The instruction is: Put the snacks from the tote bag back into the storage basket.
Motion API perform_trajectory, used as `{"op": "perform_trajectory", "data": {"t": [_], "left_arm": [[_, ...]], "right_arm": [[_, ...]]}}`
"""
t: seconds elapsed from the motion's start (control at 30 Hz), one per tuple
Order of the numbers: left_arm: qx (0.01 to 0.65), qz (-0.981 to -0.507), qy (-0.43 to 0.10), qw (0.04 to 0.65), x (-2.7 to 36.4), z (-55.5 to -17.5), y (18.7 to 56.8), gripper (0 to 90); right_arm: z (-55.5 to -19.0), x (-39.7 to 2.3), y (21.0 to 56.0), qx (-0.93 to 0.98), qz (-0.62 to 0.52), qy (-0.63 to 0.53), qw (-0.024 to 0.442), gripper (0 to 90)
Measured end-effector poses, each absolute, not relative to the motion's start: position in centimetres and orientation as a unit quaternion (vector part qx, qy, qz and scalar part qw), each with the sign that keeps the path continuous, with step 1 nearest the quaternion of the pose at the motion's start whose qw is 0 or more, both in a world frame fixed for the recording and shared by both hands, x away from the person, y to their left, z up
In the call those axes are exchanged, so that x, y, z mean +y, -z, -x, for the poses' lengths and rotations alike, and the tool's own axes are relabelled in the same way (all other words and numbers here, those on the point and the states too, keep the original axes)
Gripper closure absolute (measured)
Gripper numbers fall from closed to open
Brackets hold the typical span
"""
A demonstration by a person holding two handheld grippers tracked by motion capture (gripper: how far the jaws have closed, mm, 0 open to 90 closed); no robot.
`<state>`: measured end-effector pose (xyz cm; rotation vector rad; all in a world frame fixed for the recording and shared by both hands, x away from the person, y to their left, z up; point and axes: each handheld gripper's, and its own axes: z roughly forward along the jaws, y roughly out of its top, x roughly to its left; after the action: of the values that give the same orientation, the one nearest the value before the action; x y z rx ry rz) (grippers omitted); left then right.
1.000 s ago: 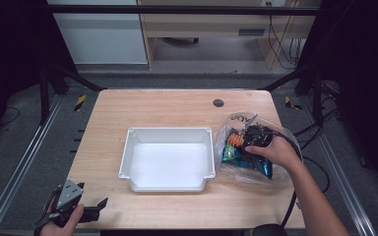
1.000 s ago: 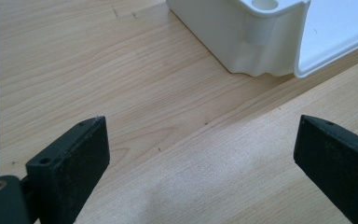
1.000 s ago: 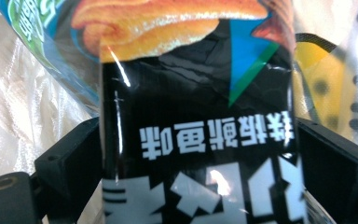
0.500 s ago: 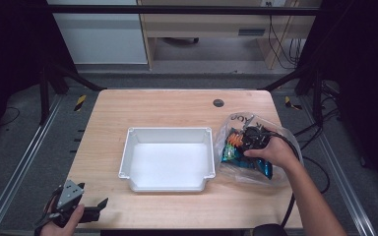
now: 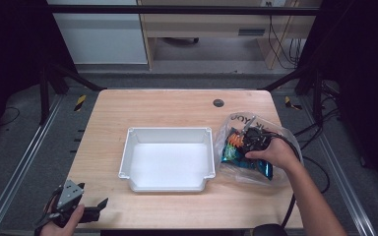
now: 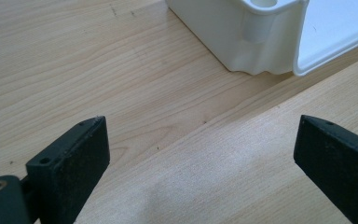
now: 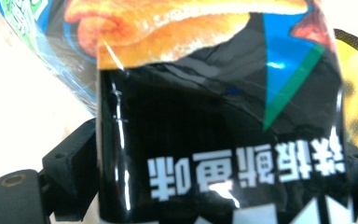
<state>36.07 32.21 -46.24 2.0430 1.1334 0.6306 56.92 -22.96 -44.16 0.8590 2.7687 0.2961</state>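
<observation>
Snack packet (image 7: 214, 116), black glossy film, inside clear plastic bag (image 5: 236, 125) at counter (image 5: 167, 105) right, beside white tray (image 5: 170, 132). Probably light, crinkly, slippery; best pinched at flat sealed edge. Right hand-held gripper (image 5: 254, 139) jaws flank packet; grip unclear. Left hand-held gripper (image 6: 200, 154) agape, empty.

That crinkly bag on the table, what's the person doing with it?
The person's right hand has pushed its tool into the clear plastic bag of snacks, right of the white tray. A black snack packet sits between its jaws; whether they have closed on it is hard to tell. The tray has nothing in it. The left tool waits open at the table's near corner.
</observation>
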Motion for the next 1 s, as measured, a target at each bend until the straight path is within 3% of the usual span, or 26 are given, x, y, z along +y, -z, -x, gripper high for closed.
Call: {"op": "perform_trajectory", "data": {"t": [0.6, 1.0], "left_arm": [[0.438, -0.79, -0.243, 0.353, 32.2, -36.1, 46.2, 3.1], [0.439, -0.79, -0.243, 0.353, 32.3, -36.1, 46.2, 3.1]], "right_arm": [[-56.0, -23.1, 43.1, 0.949, -0.27, -0.104, 0.127, 32.0], [-55.1, -23.4, 41.8, 0.944, -0.27, -0.122, 0.146, 39.5]]}}
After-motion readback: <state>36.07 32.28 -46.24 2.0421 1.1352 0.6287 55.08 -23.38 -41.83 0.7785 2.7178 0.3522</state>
